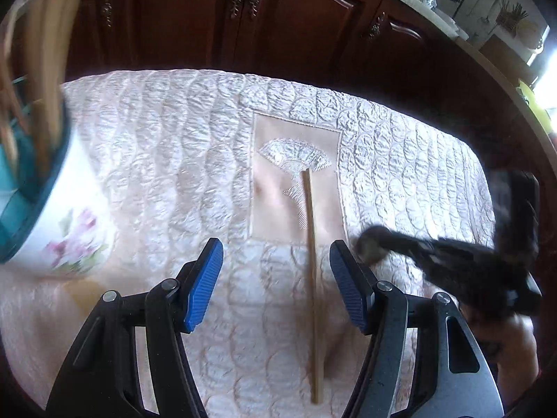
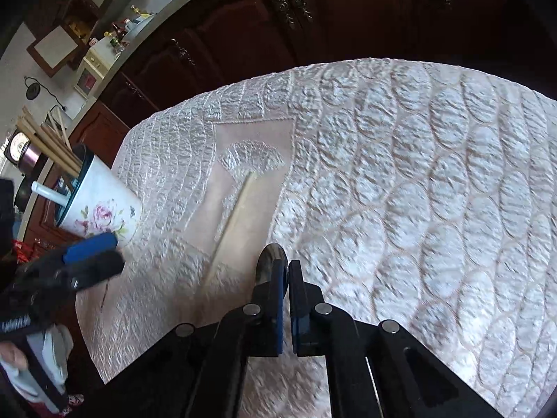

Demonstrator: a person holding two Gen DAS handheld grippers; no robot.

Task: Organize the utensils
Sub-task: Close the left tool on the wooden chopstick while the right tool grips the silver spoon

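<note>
On a table covered with a quilted pale pink cloth [image 1: 156,146], a single wooden chopstick [image 1: 313,278] lies flat, pointing away from the person, one end resting on an embroidered fan motif. At the table's left edge stands a white floral holder with a teal rim [image 2: 101,205], already carrying several wooden sticks and a white-handled utensil. The left gripper [image 1: 276,285] hovers over the near half of the chopstick with its blue pads spread wide, the stick lying between them but nearer the right-hand pad. The right gripper [image 2: 285,299] has its jaws pressed together on a dark metal utensil [image 2: 273,256], probably a spoon, whose rounded end pokes out past the fingertips. The step in hand appears to be picking up the chopstick. To do it well, the left gripper should centre over the stick, come down until the pads nearly touch the cloth, and close gently around the middle so it stays level.
</note>
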